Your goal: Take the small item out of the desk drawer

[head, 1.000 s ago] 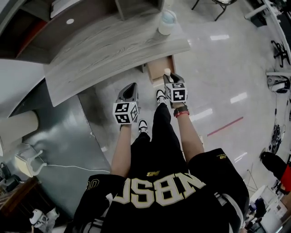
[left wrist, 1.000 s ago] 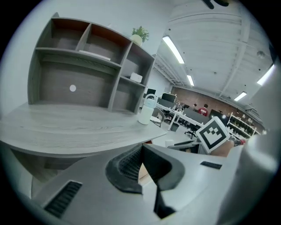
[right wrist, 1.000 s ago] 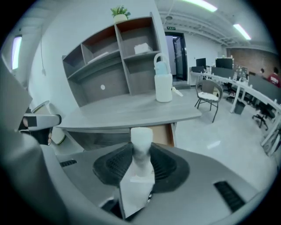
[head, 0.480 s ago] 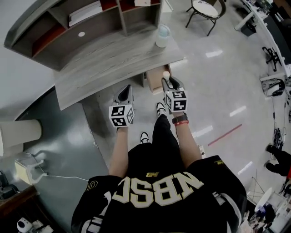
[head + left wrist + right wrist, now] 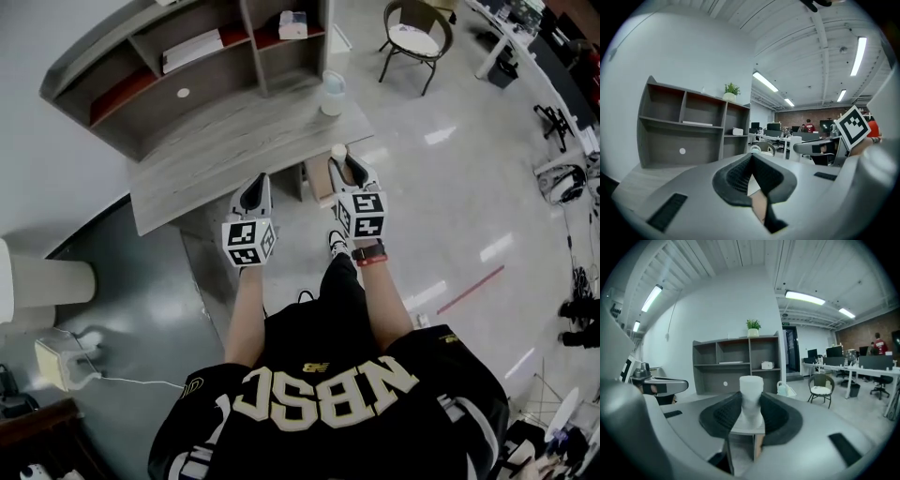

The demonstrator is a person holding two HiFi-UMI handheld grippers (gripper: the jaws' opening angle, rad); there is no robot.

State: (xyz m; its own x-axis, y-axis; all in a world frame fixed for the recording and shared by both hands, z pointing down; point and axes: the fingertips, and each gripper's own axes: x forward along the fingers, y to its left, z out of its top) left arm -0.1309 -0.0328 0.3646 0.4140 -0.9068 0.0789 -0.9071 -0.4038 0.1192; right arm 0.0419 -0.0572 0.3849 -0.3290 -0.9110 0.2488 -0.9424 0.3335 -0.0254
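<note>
- Right gripper (image 5: 751,414): jaws partly closed, clamped on the small white cylindrical item (image 5: 751,392); the item stands upright between the pads, its top clear of them.
- In the head view the item (image 5: 338,150) shows at the front edge of the grey wood-grain desk (image 5: 216,141), out of the pale brown open drawer (image 5: 316,178) beneath it.
- Left gripper (image 5: 751,159): jaws closed together, nothing between them; held level beside the right gripper, apart from it.
- Grey shelf unit (image 5: 187,66) stands on the desk; translucent bottle (image 5: 332,92) stands near the desk's right end.
</note>
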